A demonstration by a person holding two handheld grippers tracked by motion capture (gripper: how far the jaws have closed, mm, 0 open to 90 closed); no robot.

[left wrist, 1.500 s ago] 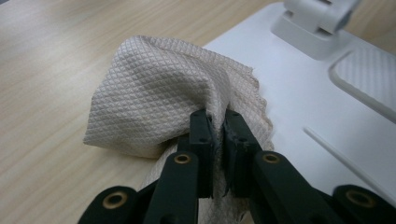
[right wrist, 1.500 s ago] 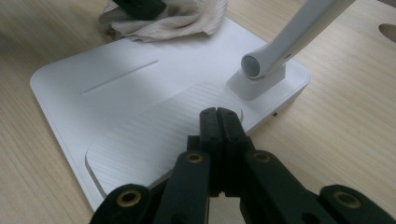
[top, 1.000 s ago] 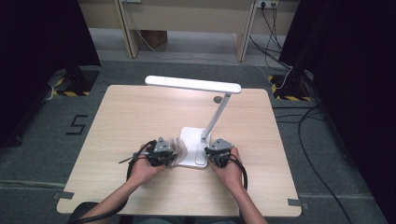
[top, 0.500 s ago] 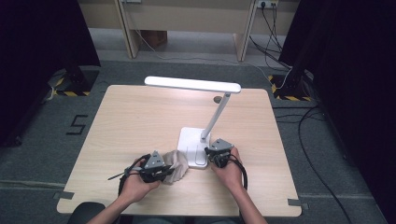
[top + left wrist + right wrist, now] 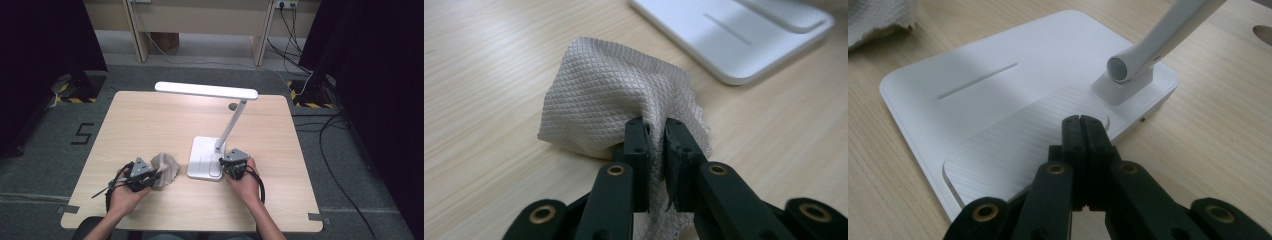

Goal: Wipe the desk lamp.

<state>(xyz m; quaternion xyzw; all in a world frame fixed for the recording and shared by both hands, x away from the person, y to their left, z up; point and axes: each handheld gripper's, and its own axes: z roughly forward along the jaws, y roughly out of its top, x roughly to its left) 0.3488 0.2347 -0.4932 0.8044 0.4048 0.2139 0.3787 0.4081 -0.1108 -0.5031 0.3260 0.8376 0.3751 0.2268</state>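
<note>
My left claw is pinching the beige cloth, a fold of it caught between the two pads. Its jaws have just been easing apart a little, yet the fabric is between them and, as far as I can judge, gripped rather than merely lying there. The cloth sits bunched on the table near the front edge, left of centre, just beside the white lamp base but apart from it.

My right claw is pressed together with nothing in it, its tips resting over the ribbed panel at the near side of the base, beside the foot of the slanted lamp stem. From there it pins the lamp.

I take the step in hand to be wiping with the cloth. To do it well I would tighten the left pinch before moving, since the hold is near the cloth's edge and could slip. I would keep the right claw bearing down so the base cannot skid toward the right edge, drag the bunch flat rather than lifting it, and steer clear of the stem.
</note>
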